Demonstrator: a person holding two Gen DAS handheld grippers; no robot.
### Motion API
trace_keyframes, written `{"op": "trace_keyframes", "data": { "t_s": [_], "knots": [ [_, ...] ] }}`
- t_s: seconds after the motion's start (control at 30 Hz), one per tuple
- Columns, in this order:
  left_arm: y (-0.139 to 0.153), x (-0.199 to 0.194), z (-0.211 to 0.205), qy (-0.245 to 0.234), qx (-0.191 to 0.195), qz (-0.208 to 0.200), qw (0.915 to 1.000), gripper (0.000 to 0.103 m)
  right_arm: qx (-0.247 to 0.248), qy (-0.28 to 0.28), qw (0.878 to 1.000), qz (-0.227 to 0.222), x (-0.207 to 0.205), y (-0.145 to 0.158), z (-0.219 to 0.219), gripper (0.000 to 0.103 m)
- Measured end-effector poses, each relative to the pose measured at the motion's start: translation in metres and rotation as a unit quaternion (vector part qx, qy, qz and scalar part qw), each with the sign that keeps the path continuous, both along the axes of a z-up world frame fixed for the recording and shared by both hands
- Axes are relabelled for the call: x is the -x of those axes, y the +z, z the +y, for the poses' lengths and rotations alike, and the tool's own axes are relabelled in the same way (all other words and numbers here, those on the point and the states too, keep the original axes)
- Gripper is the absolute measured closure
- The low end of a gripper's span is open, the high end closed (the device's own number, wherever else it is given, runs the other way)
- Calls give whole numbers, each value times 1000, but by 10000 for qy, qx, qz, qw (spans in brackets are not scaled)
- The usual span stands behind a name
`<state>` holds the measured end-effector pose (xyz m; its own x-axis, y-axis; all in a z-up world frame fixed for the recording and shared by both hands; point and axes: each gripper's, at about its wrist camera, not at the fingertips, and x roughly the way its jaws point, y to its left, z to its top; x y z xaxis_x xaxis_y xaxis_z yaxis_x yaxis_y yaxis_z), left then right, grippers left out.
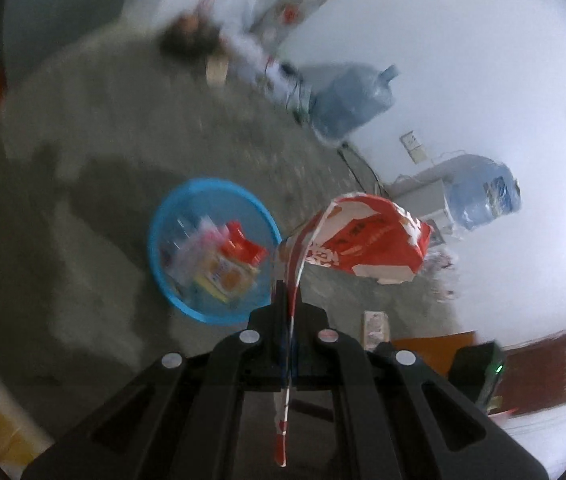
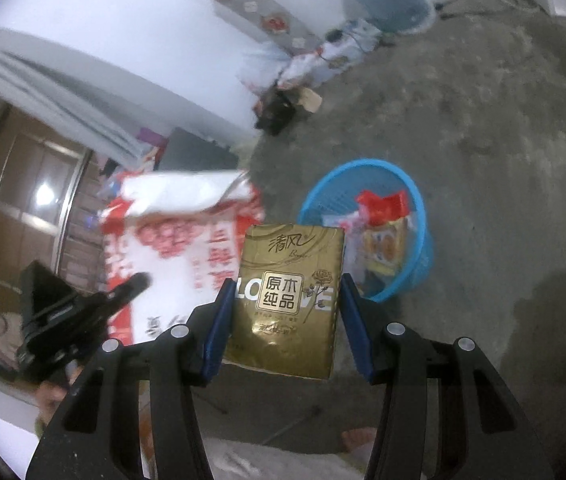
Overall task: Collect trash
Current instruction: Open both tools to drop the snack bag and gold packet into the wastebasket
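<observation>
My left gripper is shut on the edge of a red and white paper bag, which hangs in the air above the floor. The bag also shows in the right wrist view, with the left gripper beside it. My right gripper is shut on a gold tissue pack held upright between the blue pads. A blue mesh basket with several wrappers in it stands on the concrete floor just beyond both grippers; it also shows in the right wrist view.
Two large blue water jugs stand by the white wall. A pile of bags and clutter lies by the wall. A wooden door is at the left. Cables run along the floor.
</observation>
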<state>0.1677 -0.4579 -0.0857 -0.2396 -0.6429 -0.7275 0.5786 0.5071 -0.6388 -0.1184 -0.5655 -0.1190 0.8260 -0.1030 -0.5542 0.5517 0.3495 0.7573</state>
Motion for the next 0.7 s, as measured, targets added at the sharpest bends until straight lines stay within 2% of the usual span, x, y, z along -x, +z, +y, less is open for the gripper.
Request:
{"op": "trace_keyframes", "data": {
  "t_s": [0.1,0.13,0.17,0.2,0.23,0.33,0.43,0.53,0.63,0.7],
  "knots": [
    [-38,-19,-28,-31,-69,661,9978,101,-122,-3,9999,18,-12,-10,-12,55],
    [-51,-25,-37,-39,-155,819,9965,98,-138,8,9999,18,-17,-13,-15,55],
    [-68,-30,-49,0,-385,909,9951,86,-155,16,9999,16,-24,-17,-20,55],
    [-81,-35,-56,111,-684,858,9939,76,-173,30,9998,30,-28,-21,-24,55],
    [-91,-41,-61,249,-918,765,9925,61,-212,79,9997,61,-38,-29,-29,55],
    [-108,-51,-59,550,-1354,497,9880,60,-316,197,9990,254,-58,-49,-39,55],
    [-101,-51,-51,621,-1429,394,9870,59,-314,259,9977,539,-78,-62,-47,54],
    [-71,-43,-48,374,-1401,-123,9893,56,-230,303,9951,915,-101,-75,-56,49],
    [-36,-34,-36,171,-1093,-631,9919,47,-390,527,9909,1174,-123,-87,-57,39],
    [-12,-28,-24,62,-933,-977,9908,44,-413,485,9908,1192,-120,-85,-53,39]
  ]
}}
